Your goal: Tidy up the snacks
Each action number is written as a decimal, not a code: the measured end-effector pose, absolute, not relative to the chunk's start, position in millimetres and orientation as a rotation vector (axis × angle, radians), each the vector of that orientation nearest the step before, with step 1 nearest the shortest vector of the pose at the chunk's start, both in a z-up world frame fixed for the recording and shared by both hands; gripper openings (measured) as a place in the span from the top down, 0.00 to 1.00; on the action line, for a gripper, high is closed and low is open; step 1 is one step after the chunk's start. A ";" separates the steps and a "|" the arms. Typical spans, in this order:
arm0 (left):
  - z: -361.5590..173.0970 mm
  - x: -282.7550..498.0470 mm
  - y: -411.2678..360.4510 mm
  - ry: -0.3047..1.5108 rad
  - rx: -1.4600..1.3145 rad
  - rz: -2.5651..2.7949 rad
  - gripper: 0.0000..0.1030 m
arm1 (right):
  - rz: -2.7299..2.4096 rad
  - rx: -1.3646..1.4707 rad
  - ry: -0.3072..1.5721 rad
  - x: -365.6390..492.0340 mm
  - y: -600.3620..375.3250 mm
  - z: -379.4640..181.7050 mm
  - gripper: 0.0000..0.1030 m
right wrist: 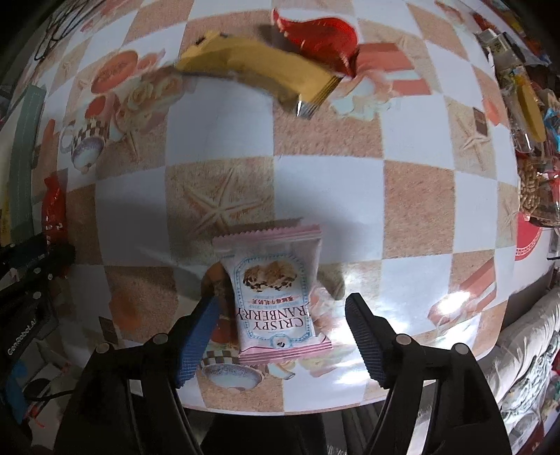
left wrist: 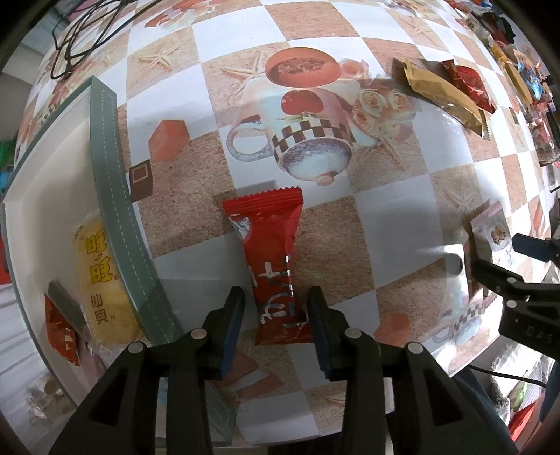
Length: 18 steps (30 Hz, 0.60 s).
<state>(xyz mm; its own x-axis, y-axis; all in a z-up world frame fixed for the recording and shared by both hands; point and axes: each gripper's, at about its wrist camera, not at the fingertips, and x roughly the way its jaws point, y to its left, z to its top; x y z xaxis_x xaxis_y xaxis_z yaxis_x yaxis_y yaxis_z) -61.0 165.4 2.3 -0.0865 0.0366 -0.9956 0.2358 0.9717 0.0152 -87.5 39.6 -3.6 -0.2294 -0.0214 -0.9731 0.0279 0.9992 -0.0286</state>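
In the left wrist view a red snack packet lies on the patterned tablecloth, its near end between the fingers of my open left gripper. The jaws stand on either side without visibly pinching it. In the right wrist view a pink-and-white Crispy Cranberry packet lies between the wide-open jaws of my right gripper. That packet and the right gripper also show at the right of the left wrist view. A green-rimmed white tray at the left holds a yellow rice-cracker packet and a red packet.
A long tan packet and a red packet lie farther back on the table. A heap of several snacks lines the right edge. Black cables lie at the far left. The table's front edge runs just under both grippers.
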 end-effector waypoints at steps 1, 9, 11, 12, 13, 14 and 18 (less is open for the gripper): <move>2.1 -61.0 165.5 1.653 0.211 -0.164 0.58 | -0.043 0.009 1.805 -87.0 39.0 -4.0 0.27; -2.4 -60.4 175.9 1.671 0.199 -0.151 0.46 | -0.029 0.012 1.834 -83.0 39.3 -13.4 0.27; -3.6 -60.4 176.1 1.674 0.202 -0.155 0.45 | -0.029 0.021 1.840 -83.8 39.2 -16.6 0.27; -3.9 -60.6 176.8 1.675 0.201 -0.158 0.45 | -0.031 0.025 1.840 -84.3 38.9 -16.8 0.31; -4.6 -61.3 177.4 1.675 0.201 -0.160 0.46 | -0.029 0.024 1.839 -84.5 39.0 -16.2 0.32; -4.8 -61.4 177.5 1.676 0.202 -0.161 0.46 | -0.026 0.021 1.837 -84.6 38.9 -15.9 0.38; -3.8 -62.4 178.4 1.664 0.191 -0.176 0.69 | -0.021 0.036 1.823 -85.1 36.6 -11.2 0.61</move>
<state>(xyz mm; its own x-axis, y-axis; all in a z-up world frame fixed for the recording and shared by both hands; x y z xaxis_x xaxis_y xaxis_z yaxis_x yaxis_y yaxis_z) -62.4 178.4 -3.8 -0.0990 0.0208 -0.9949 0.2286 0.9735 -0.0024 -85.1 36.6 -11.2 -0.2494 0.0134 -0.9683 0.0361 0.9993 0.0045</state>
